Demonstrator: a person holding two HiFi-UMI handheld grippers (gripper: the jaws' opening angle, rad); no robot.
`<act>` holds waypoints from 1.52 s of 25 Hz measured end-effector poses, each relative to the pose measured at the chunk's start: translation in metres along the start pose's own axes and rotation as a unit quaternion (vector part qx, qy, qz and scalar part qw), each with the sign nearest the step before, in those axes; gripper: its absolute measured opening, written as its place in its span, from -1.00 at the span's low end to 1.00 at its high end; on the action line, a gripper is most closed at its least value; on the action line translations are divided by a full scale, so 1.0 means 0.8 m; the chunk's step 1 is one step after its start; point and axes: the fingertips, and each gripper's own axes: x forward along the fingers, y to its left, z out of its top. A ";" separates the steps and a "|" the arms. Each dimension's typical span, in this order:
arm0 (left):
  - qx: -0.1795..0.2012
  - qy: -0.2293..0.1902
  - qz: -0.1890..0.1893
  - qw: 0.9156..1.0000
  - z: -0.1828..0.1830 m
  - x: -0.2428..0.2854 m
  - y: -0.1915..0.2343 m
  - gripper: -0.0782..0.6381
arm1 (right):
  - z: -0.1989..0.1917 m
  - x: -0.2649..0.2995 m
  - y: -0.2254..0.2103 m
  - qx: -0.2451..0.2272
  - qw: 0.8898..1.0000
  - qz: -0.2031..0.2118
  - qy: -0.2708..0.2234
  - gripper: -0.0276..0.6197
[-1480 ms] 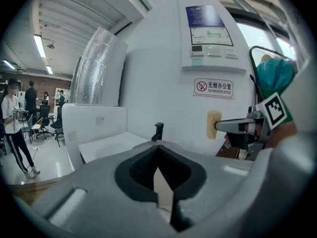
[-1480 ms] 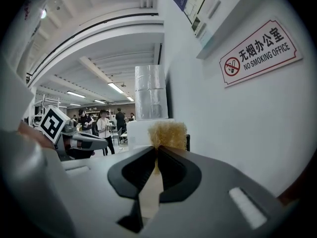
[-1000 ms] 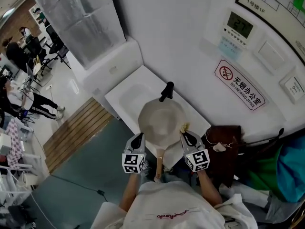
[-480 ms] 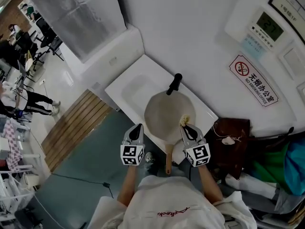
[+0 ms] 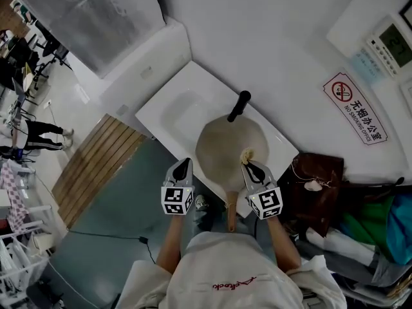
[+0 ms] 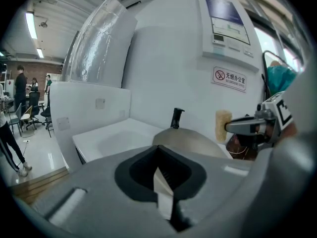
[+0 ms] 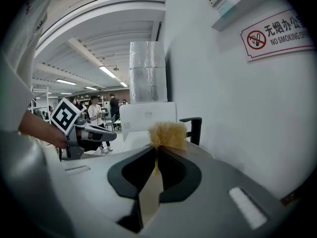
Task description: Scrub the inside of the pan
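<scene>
Head view: right gripper [image 5: 250, 167] clamps scourer [image 5: 246, 154] at pan [image 5: 222, 148] rim; left gripper [image 5: 184, 165] closed, empty; faucet [image 5: 239, 105] behind

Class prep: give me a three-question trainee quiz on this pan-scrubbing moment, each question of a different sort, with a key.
1. True or false: the left gripper is clamped on the wooden handle of the pan.
2. Multiple choice: the right gripper is shut on A) a yellow scrubber, B) a bottle, C) a towel.
3. Fill in: on the side of the pan away from the person stands a black ____.

Key: 1 false, its fingers are together with nothing between them; 2 A; 3 faucet.
</scene>
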 end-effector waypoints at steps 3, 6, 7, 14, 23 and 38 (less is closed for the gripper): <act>-0.005 0.009 -0.002 1.000 -0.008 0.010 0.005 -0.78 | -0.011 0.009 -0.003 0.001 1.000 0.001 0.013 -0.83; -0.007 0.017 -0.004 1.000 -0.015 0.021 0.009 -0.78 | -0.021 0.020 -0.006 0.005 1.000 0.002 0.022 -0.83; -0.007 0.020 -0.006 1.000 -0.017 0.025 0.010 -0.78 | -0.025 0.023 -0.008 0.006 1.000 0.002 0.026 -0.83; -0.006 0.035 -0.012 0.999 -0.035 0.054 0.013 -0.78 | -0.060 0.050 -0.008 0.013 0.998 0.015 0.058 -0.83; -0.006 0.042 -0.013 0.999 -0.044 0.080 0.020 -0.78 | -0.077 0.074 -0.003 -0.007 0.996 0.036 0.079 -0.83; -0.023 0.069 -0.024 0.997 -0.067 0.104 0.015 -0.55 | -0.085 0.094 -0.002 -0.076 0.989 0.047 0.115 -0.83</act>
